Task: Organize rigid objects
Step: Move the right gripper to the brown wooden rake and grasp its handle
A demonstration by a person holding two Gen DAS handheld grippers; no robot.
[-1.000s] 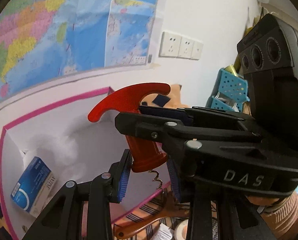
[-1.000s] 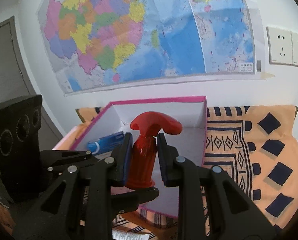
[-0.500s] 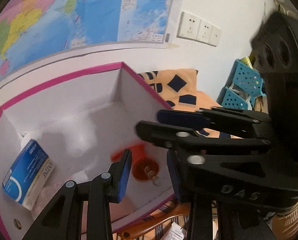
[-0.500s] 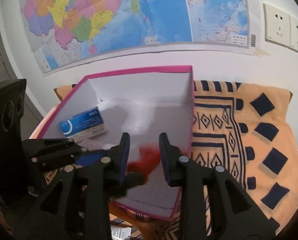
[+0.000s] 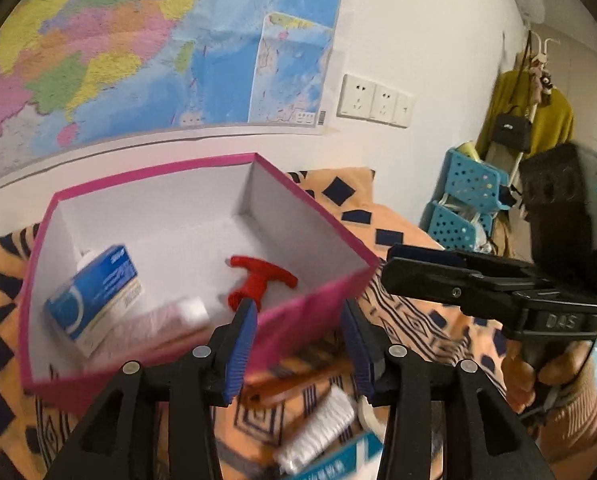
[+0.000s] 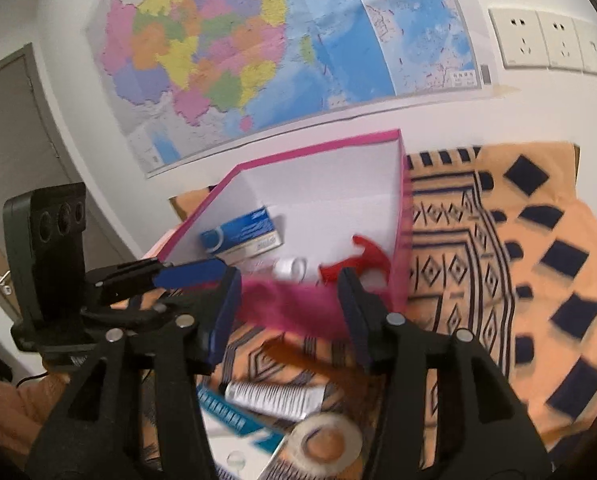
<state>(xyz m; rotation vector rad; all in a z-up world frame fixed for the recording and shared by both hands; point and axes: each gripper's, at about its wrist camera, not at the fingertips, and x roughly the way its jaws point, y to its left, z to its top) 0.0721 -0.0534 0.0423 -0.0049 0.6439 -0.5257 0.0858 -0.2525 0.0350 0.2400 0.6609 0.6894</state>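
Resting in box [image 5: 306, 204] — apparently corkscrew [image 5: 258, 280]

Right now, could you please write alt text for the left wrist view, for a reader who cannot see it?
A red-handled corkscrew lies inside a pink-rimmed white box, beside a blue-and-white carton. The left gripper hovers at the box's near wall, its jaws opening with nothing held; the right gripper is alongside.
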